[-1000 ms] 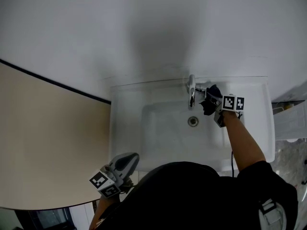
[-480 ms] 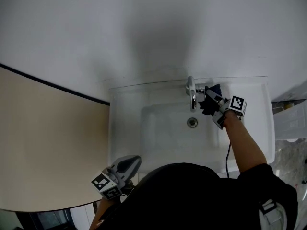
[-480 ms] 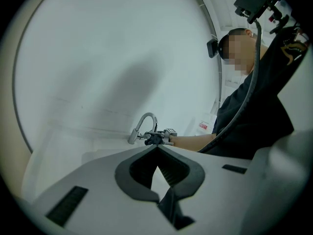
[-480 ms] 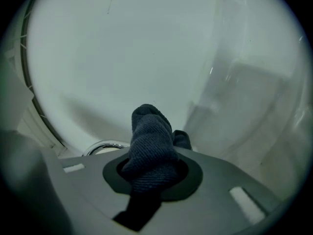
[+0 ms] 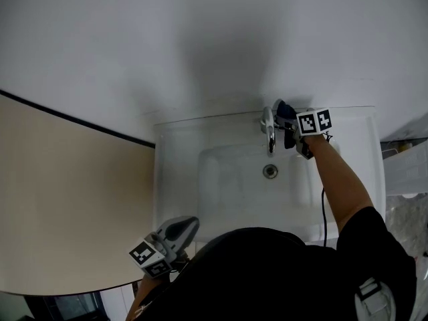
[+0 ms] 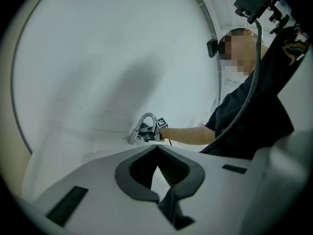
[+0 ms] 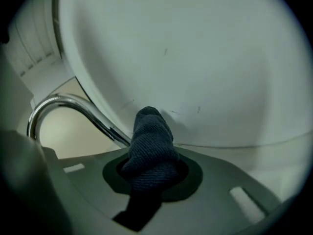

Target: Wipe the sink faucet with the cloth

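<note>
A chrome faucet [image 5: 268,127] arches over a white sink [image 5: 227,179] at the back rim. My right gripper [image 5: 286,118] is shut on a dark blue cloth [image 7: 149,148], held against the faucet's right side near its base. In the right gripper view the faucet [image 7: 68,109] curves just left of the cloth. My left gripper [image 5: 182,227] hangs by the sink's near left corner, shut and empty. The left gripper view shows the faucet [image 6: 142,127] far ahead, with the right gripper [image 6: 155,131] beside it.
A beige countertop [image 5: 67,206] lies left of the sink, under a white wall [image 5: 200,39]. The drain [image 5: 270,171] sits below the spout. Cluttered items [image 5: 404,166] stand past the sink's right edge. The person's dark torso [image 5: 281,273] fills the bottom of the head view.
My right gripper with the cloth has moved up and back, from beside the spout over the basin to the faucet's base, rolling as it went. The left gripper has stayed put.
</note>
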The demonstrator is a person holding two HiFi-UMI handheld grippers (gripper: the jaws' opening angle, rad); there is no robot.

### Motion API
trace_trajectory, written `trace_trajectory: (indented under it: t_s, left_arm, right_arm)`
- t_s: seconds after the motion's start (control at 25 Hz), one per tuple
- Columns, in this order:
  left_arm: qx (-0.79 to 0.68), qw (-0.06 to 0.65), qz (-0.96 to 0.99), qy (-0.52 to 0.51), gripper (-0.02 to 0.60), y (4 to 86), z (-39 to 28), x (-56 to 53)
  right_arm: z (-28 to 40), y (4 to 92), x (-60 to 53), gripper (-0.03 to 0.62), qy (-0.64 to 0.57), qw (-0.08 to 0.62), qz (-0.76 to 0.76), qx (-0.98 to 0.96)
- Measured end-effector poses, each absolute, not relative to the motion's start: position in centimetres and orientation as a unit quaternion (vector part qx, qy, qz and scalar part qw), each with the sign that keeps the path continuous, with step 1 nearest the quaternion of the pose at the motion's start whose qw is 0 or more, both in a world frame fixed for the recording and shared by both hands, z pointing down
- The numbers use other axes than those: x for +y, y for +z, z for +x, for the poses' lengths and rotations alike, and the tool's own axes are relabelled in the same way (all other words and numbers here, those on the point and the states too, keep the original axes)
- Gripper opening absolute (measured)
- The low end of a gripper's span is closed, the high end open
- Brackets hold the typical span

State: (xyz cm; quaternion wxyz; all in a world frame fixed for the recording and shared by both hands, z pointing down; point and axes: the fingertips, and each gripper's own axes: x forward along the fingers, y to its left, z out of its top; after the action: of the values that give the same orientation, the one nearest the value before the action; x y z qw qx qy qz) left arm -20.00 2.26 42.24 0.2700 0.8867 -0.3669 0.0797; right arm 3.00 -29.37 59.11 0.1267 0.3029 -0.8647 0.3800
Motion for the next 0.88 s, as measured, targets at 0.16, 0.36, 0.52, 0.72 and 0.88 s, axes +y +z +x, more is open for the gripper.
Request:
trace_trajectory:
  t_s: [0.16,0.36,0.52,0.72,0.88]
  left_arm:
    - [-0.373,0.268,0.885,0.076,0.000,42.2,-20.5,2.6]
    - [-0.368,0.270,0.887,0.069,0.000,42.5,-20.0,2.8]
    - [-0.367,0.275,0.886,0.064,0.000,42.6,-20.0,2.7]
    - [-0.357,0.282,0.888,0.065,0.000,43.1,-19.4,2.2]
    - [-0.340,0.288,0.893,0.068,0.000,43.4,-17.6,1.5]
  right_arm:
    - [2.4,59.5,-28.9,0.066,0.326,0.191,0.289,-0.880]
    - [1.1,58.6,-24.9,0.064,0.382,0.134,0.253,-0.879]
    - [-0.3,58.1,-23.1,0.064,0.417,0.061,0.259,-0.869]
    - [-1.5,57.9,-23.5,0.063,0.428,0.030,0.287,-0.856]
    - [-1.0,57.5,-23.6,0.064,0.433,-0.031,0.307,-0.847]
